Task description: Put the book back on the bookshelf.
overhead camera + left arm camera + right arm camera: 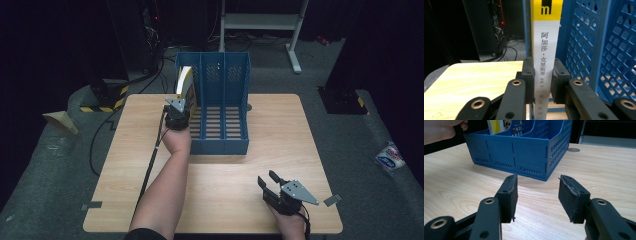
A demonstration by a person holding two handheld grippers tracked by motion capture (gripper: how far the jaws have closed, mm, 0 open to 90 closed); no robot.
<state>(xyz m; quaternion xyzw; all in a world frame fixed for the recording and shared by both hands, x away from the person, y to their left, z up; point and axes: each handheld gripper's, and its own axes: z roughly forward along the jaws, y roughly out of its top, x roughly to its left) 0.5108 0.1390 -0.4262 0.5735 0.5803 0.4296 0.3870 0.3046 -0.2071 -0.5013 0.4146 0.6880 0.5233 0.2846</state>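
table point(300, 150): light wood | on it: blue file rack point(220, 100) (three-slot)

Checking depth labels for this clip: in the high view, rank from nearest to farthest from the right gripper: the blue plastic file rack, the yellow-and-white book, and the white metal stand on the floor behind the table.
From the right gripper, at the table's near right:
1. Blue plastic file rack, mid-table, ahead and left.
2. Yellow-and-white book, at the rack's left side, clamped by the left gripper.
3. White metal stand, on the floor beyond the table.
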